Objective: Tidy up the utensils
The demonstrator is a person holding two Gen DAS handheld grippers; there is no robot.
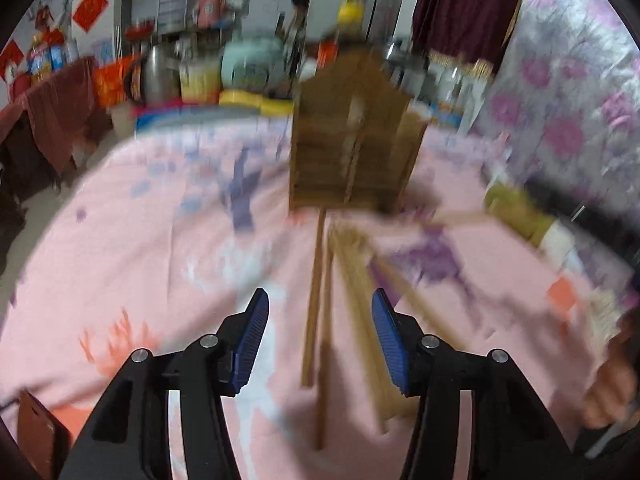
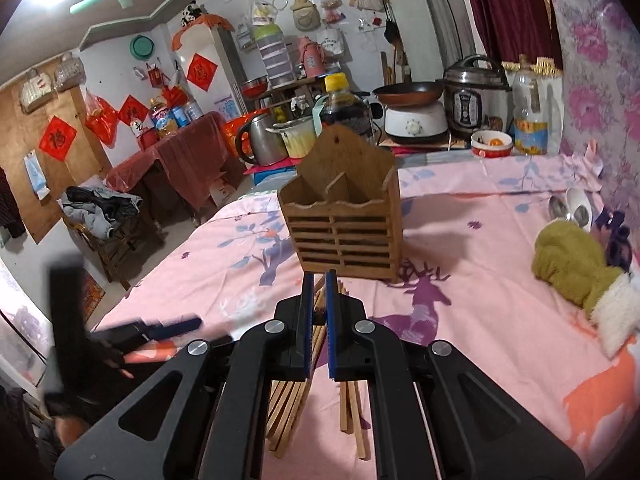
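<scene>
Pink printed bedsheet (image 2: 500, 320), olive mitten (image 2: 572, 264) lying on it, pressure cooker (image 2: 474, 98), steel kettle (image 2: 260, 136), frying pan (image 2: 410, 94)

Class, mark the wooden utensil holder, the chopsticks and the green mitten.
wooden utensil holder (image 2: 342, 236), right wrist view, slatted front.
chopsticks (image 1: 316, 296), left wrist view, mid-shaft of one stick.
green mitten (image 2: 572, 264), right wrist view, palm.
</scene>
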